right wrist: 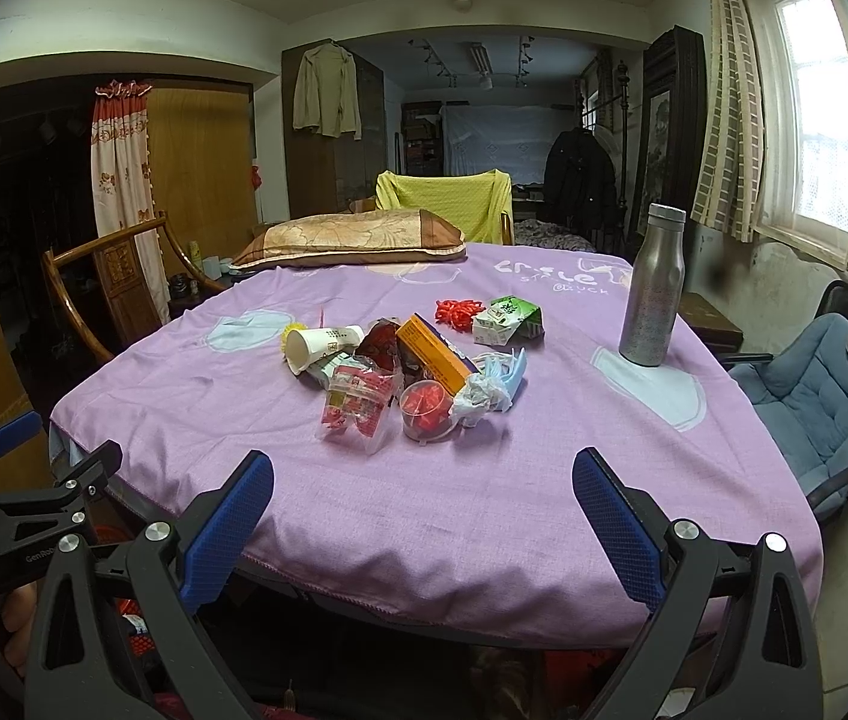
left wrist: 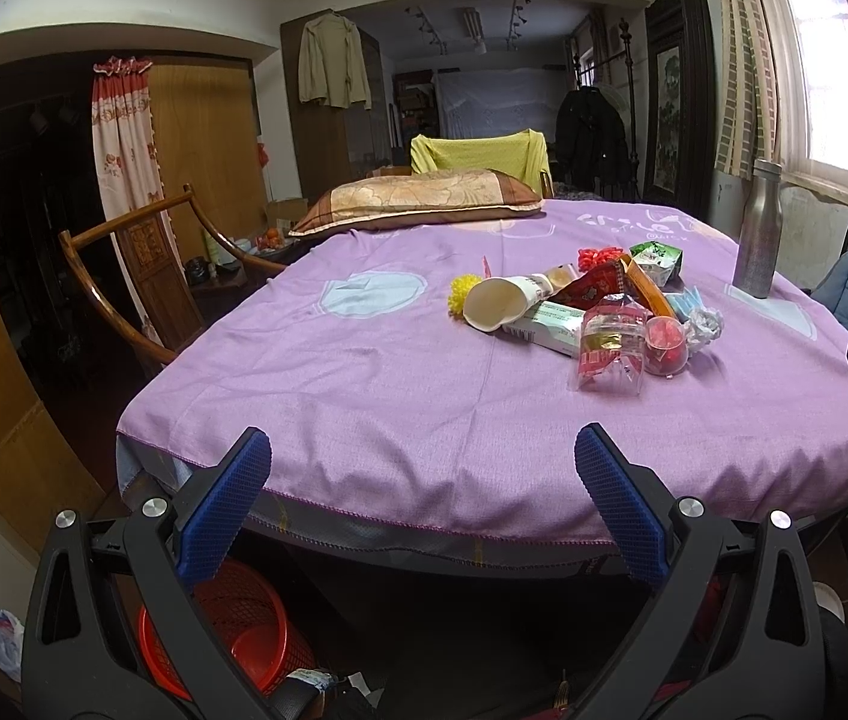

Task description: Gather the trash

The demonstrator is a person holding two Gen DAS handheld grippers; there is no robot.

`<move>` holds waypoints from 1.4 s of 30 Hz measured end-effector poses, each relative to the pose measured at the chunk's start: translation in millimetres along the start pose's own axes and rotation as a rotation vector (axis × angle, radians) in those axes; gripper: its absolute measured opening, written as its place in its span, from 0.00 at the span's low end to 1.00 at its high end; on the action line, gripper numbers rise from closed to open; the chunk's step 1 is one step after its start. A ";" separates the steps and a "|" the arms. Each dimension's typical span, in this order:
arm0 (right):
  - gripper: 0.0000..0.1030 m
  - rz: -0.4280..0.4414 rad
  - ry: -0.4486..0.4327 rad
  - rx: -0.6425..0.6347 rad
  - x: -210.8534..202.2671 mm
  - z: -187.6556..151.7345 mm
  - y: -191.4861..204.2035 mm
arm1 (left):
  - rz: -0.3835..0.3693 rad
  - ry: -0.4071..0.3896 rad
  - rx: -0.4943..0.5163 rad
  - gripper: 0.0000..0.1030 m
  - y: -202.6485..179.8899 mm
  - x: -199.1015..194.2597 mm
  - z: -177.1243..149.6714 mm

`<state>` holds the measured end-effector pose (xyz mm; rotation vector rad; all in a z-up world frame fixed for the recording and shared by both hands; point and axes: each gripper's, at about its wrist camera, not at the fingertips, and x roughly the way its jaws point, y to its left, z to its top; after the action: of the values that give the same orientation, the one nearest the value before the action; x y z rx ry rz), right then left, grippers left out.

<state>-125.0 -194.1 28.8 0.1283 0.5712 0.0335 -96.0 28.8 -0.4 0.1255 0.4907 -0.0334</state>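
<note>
We have collected nothing yet: the trash pile [right wrist: 411,372] lies mid-worktop [right wrist: 544,510], the red basket [left wrist: 243,630] waits below, and our left gripper [left wrist: 424,504] and right gripper [right wrist: 424,516] gape empty.

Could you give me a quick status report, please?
Left gripper and right gripper open, empty, short of the table. Trash pile untouched on purple cloth. Steel bottle stands beside it.

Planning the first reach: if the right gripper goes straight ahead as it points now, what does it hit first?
Probably the clear plastic cup with red bits at the near edge of the trash pile, with the crinkly candy bag just left of it. The right gripper has its jaws open, over bare purple tablecloth. Depth is uncertain.
</note>
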 end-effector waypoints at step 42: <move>0.95 -0.027 0.274 0.122 175.7 -9.9 -73.1 | -0.310 0.295 0.069 0.94 -77.5 164.1 47.1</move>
<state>17.1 -253.6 -83.2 0.2372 0.8492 -0.0102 65.9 -54.5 -45.3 0.1211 0.8008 -0.3392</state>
